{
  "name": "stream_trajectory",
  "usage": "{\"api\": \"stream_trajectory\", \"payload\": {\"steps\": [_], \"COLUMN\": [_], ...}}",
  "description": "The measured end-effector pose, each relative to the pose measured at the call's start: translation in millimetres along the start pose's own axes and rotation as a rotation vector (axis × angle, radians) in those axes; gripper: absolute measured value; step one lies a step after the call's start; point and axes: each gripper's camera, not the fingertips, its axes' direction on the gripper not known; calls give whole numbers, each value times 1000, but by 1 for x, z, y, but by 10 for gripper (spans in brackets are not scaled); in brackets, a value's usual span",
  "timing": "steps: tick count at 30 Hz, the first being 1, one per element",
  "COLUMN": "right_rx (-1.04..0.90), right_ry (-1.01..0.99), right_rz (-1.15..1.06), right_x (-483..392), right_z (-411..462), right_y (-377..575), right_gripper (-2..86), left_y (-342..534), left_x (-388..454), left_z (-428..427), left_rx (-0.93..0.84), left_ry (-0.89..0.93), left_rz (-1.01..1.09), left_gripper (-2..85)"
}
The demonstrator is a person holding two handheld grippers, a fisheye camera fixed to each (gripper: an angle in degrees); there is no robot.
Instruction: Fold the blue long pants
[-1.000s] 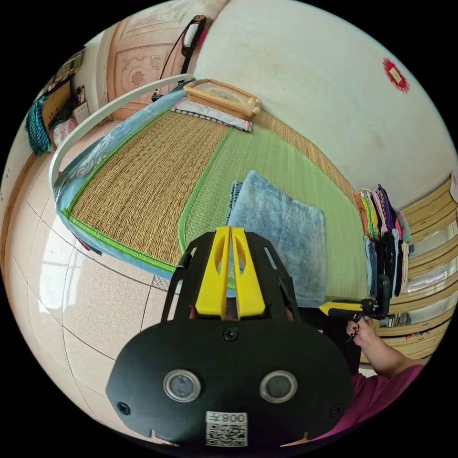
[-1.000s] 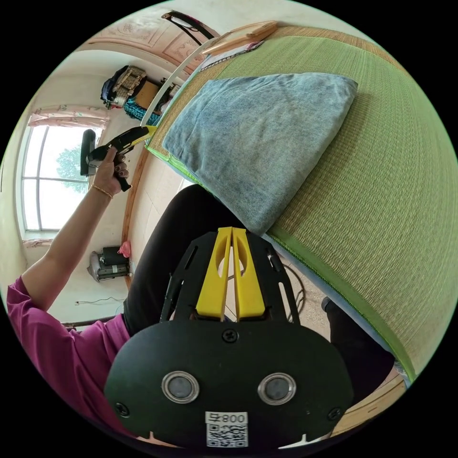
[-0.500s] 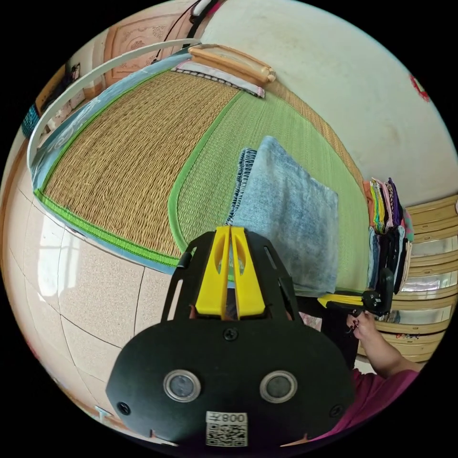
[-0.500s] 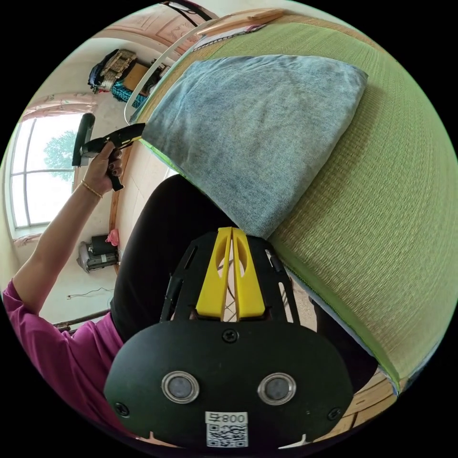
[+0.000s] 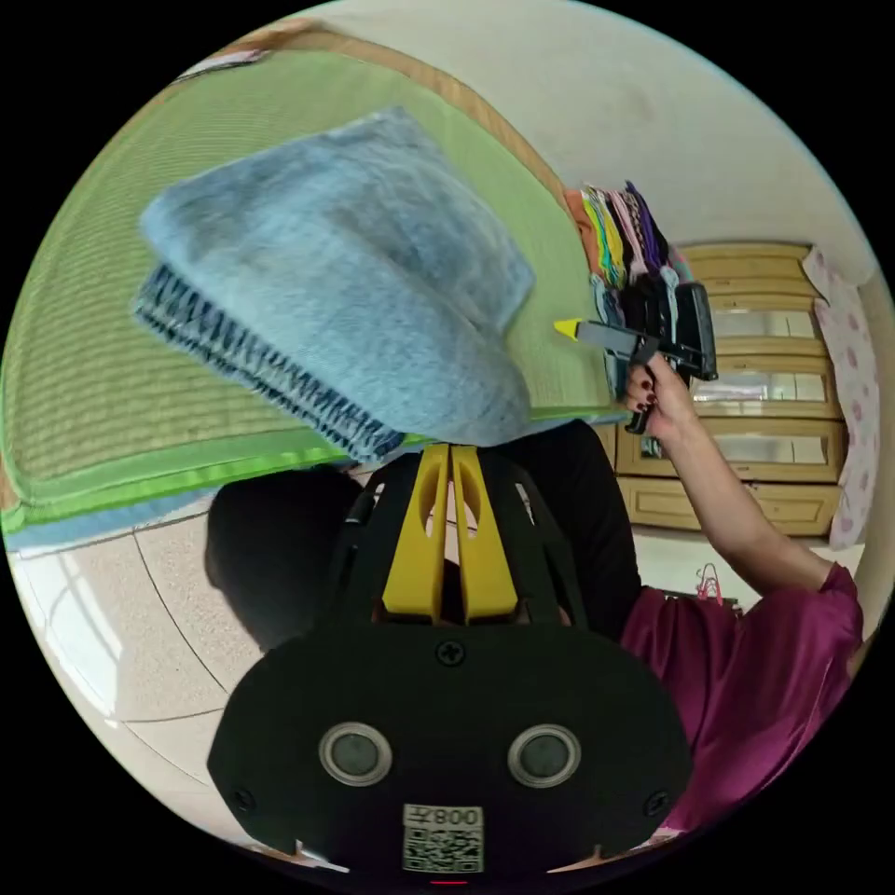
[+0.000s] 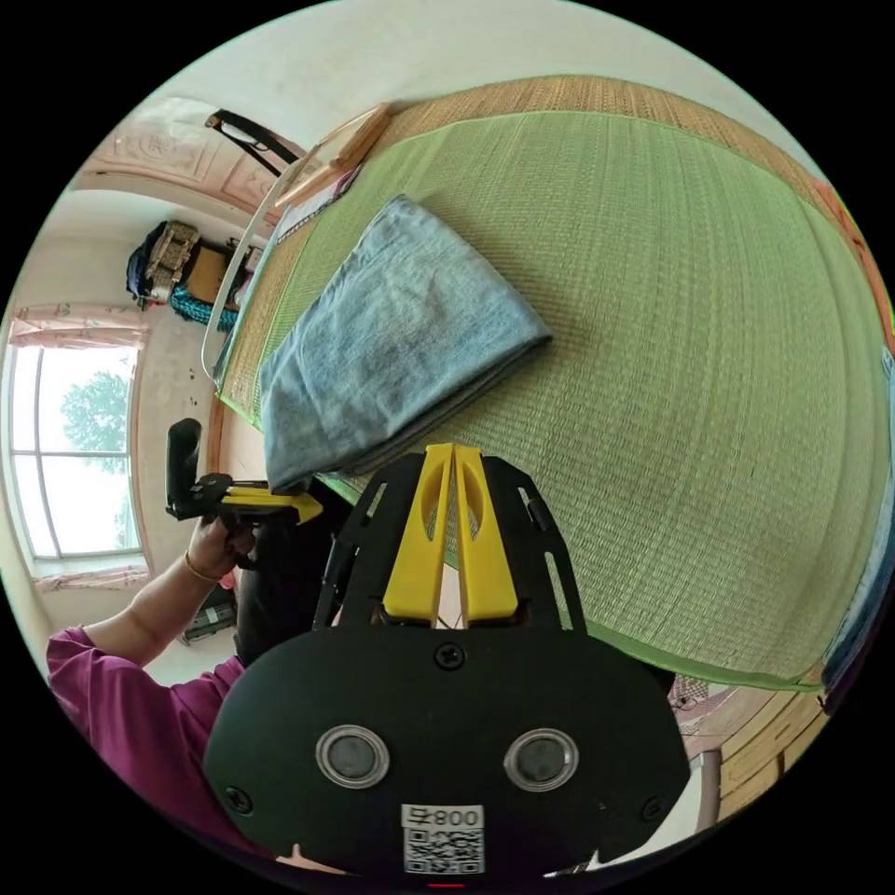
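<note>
The folded blue pants (image 6: 392, 336) lay on the green mat (image 6: 671, 373) near the bed's edge. The left gripper (image 5: 451, 457) and right gripper (image 6: 453, 457) both had their jaws together, holding nothing

A home bedroom: ahead of the grippers a bed with a green woven mat (image 6: 653, 354), wooden drawers (image 5: 746, 447) and a curtained window (image 6: 75, 457) beyond.
</note>
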Motion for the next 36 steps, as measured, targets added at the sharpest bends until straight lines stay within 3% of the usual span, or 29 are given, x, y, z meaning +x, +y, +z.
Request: {"api": "stream_trajectory", "payload": {"steps": [2, 6, 10, 14, 18, 23, 31, 33, 36], "right_rx": [31, 55, 54, 37, 19, -6, 78, 133, 208], "right_ry": [-38, -100, -202, -273, -292, -295, -301, -206, -243], "right_rz": [31, 35, 33, 59, 49, 13, 52, 120, 149], "right_x": [13, 24, 35, 44, 44, 48, 83, 95, 119], "right_z": [-6, -6, 5, 20, 25, 28, 14, 5, -11], "right_y": [18, 51, 84, 105, 117, 133, 162, 175, 197], "right_gripper": [0, 0, 1, 1, 1, 0, 0, 0, 0], "left_y": [-16, -22, -19, -27, -51, -48, -6, -3, 4], "left_x": [34, 75, 28, -20, -63, -52, 17, 34, 44], "left_z": [28, 6, -68, -96, -67, -25, 93, 122, 142], "left_rx": [-61, 52, 283, 374, 226, 119, -78, -115, -127], "left_ry": [5, -90, -203, -275, -355, -392, -141, -143, -116], "left_rz": [99, 245, 76, -93, -244, -153, 33, 62, 67], "left_gripper": [1, 0, 1, 1, 0, 0, 0, 0, 0]}}
